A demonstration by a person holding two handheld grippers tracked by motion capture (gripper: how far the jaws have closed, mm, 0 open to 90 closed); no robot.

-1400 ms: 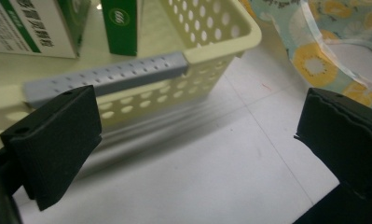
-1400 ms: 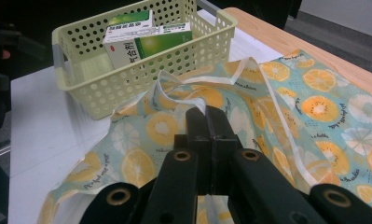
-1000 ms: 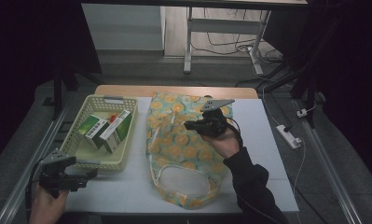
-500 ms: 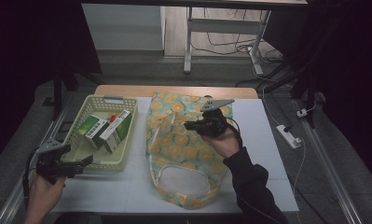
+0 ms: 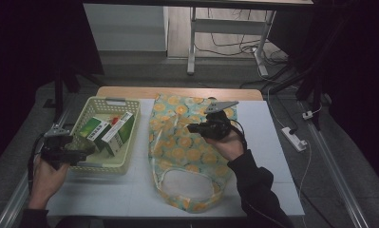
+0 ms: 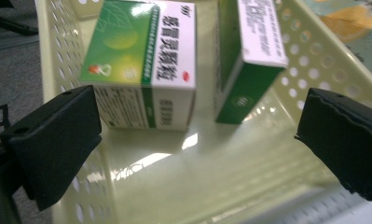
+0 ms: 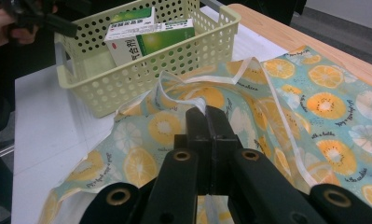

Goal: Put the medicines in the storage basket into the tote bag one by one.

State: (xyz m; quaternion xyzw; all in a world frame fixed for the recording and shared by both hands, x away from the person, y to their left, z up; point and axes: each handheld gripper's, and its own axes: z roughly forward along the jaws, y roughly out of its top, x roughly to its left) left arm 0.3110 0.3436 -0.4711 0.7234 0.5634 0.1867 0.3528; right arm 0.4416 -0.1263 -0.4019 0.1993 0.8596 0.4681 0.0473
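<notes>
High view: left tool (image 5: 80,153) is hovering at the near-left corner of the pale green basket (image 5: 90,164), jaws apart, nothing between them. The basket is sitting on the left side of the white table (image 5: 130,190) and is holding two green-and-white boxes: left box (image 5: 94,129), right box (image 5: 118,133), side by side and touching or nearly so. Right tool (image 5: 193,128) is sitting over the orange-print bag (image 5: 177,156), which is lying flat on the table just right of the basket, handle loop toward the person. The right hand (image 5: 227,142) is resting on the bag's right half.

Left gripper view: the two black jaws are standing wide apart, pointing into the basket (image 6: 314,60) from its near rim. The left box (image 6: 141,65) is lying flat with printed face up, ahead of the left jaw. The right box (image 6: 249,56) is standing on edge just beside it, ahead of the gap between the jaws. Neither box is touching a jaw.

Right gripper view: right tool (image 7: 206,116) jaws are pressed together, clamping a fold of the bag (image 7: 314,102) edge at the tips and lifting that edge slightly off the table. The basket (image 7: 141,79) with both boxes is sitting beyond the bag, and the left tool (image 7: 58,23) is showing at the top-left corner by the basket's rim.
</notes>
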